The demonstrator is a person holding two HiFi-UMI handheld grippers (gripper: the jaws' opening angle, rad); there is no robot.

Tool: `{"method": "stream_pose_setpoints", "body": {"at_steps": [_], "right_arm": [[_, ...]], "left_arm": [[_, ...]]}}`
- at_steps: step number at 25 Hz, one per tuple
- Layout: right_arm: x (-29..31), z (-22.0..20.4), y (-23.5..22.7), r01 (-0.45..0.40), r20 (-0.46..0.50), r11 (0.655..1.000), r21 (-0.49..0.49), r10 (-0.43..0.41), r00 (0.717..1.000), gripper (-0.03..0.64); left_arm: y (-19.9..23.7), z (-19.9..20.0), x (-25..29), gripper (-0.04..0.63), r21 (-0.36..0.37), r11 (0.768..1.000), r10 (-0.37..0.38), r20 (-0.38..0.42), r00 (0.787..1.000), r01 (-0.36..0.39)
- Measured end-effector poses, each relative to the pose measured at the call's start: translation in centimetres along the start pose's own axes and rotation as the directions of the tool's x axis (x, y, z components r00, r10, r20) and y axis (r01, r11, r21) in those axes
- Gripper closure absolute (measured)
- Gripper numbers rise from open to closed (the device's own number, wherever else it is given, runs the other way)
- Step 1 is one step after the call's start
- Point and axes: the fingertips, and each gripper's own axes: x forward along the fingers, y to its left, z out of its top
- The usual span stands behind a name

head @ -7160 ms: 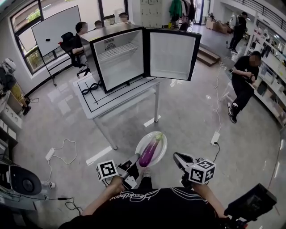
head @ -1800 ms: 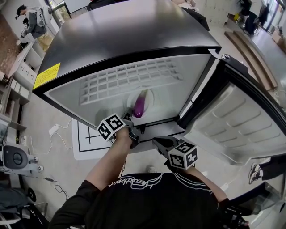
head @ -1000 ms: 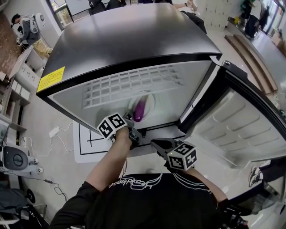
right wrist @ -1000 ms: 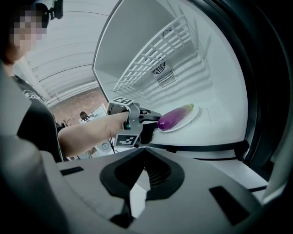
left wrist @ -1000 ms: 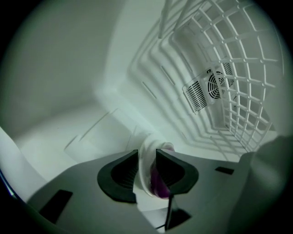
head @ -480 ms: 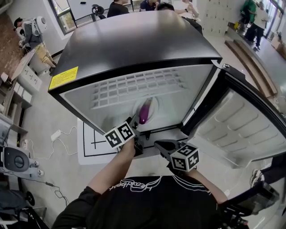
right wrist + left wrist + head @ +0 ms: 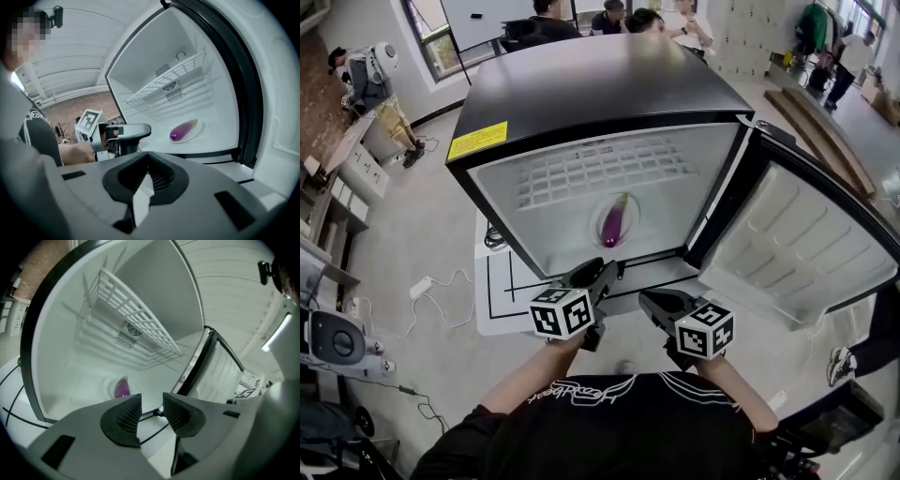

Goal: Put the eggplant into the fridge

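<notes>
A purple eggplant [image 7: 615, 221] lies on a white plate [image 7: 628, 211] on the floor of the open fridge [image 7: 581, 103]. The left gripper view shows the eggplant [image 7: 123, 387] beyond my jaws, and the right gripper view shows the eggplant [image 7: 183, 130] on the plate [image 7: 198, 127]. My left gripper [image 7: 605, 274] hangs just outside the fridge's front edge, open, with nothing between its pads [image 7: 129, 416]. To its right, my right gripper [image 7: 661, 302] is also outside the fridge, shut and empty [image 7: 147, 176]. The left gripper [image 7: 126, 133] shows in the right gripper view too.
The fridge door [image 7: 787, 253] stands wide open to the right. A white wire shelf [image 7: 600, 173] sits above the plate. The fridge rests on a white table [image 7: 502, 291] marked with black lines. Several people [image 7: 609, 14] are behind the fridge, and a cable [image 7: 431, 281] lies on the floor.
My left gripper has let go of the plate's rim, opened, rolled and drawn back out of the fridge. The plate with the eggplant stays inside. The right gripper rose slightly.
</notes>
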Motion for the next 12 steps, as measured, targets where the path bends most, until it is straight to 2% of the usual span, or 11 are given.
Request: {"method": "stream_pose_setpoints", "body": {"at_steps": [2,6,12], "right_arm": [[-0.8,-0.1,1.4,0.006,0.017,1.0,0.001,-0.006,1.0,0.611],[-2.7,-0.4,4.8,0.014,0.055,1.0,-0.02,-0.012,0.998,0.611],[-5.3,-2.1,8.9,0.059,0.092,0.997,-0.053,-0.054,0.994,0.611]], "left_arm": [[-1.4,-0.5,-1.7,0.471,0.002,0.999,-0.049,-0.016,0.999,0.049],[-3.9,-1.2,-5.7,0.583,0.039,0.992,-0.121,-0.04,0.992,0.123],[-8.0,-3.6,-11.7,0.586,0.134,0.958,-0.243,-0.1,0.965,0.255]]}}
